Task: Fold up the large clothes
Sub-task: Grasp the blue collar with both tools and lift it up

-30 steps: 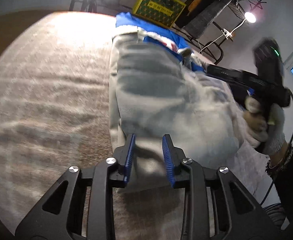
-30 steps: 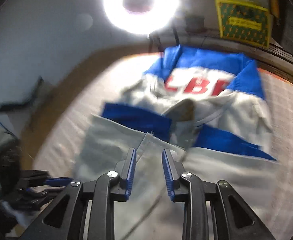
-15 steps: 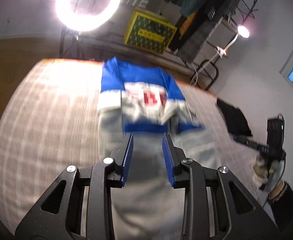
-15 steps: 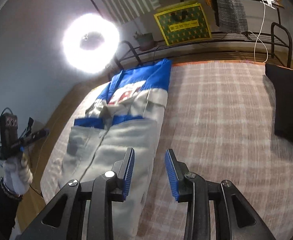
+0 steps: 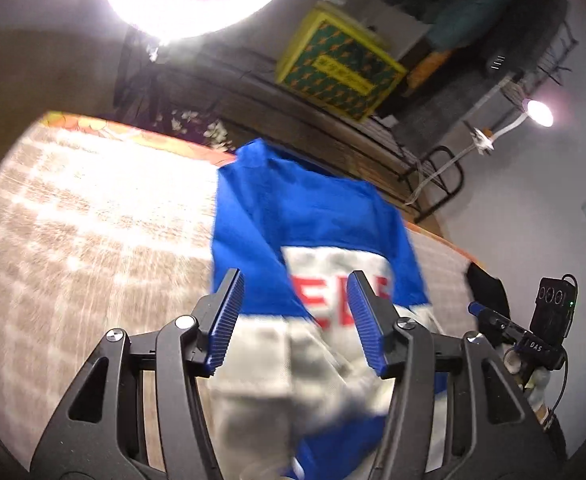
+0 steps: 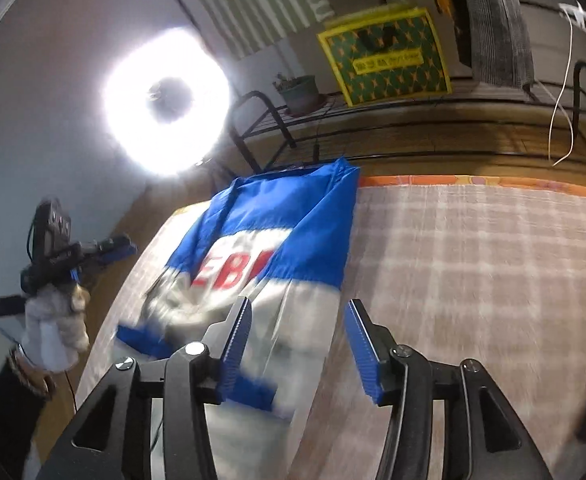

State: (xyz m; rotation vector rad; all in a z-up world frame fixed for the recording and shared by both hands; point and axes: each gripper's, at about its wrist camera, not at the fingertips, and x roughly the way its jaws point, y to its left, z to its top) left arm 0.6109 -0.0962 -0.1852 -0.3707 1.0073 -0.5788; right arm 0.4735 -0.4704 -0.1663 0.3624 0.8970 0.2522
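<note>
A blue, white and grey jacket [image 5: 313, 240] with red letters lies lengthwise on a checked bedspread [image 5: 73, 232]. It also shows in the right wrist view [image 6: 277, 240], its sides folded inward. My left gripper [image 5: 297, 316] is open and empty above the jacket's middle. My right gripper [image 6: 297, 336] is open and empty above the jacket's right edge. Each gripper shows in the other's view, the right gripper [image 5: 509, 328] at the far right and the left gripper [image 6: 89, 252] at the far left, held in gloved hands.
A bright ring light [image 6: 165, 104] stands beyond the bed's far end. A yellow and green box [image 6: 385, 56] sits on a black metal rack [image 6: 413, 120] by the wall. A dark garment [image 5: 489, 288] lies on the bed's right side. A lamp [image 5: 537, 114] glows at the right.
Both grippers have opened wider and moved forward over the jacket toward its blue top. The view has closed in on the lettered part.
</note>
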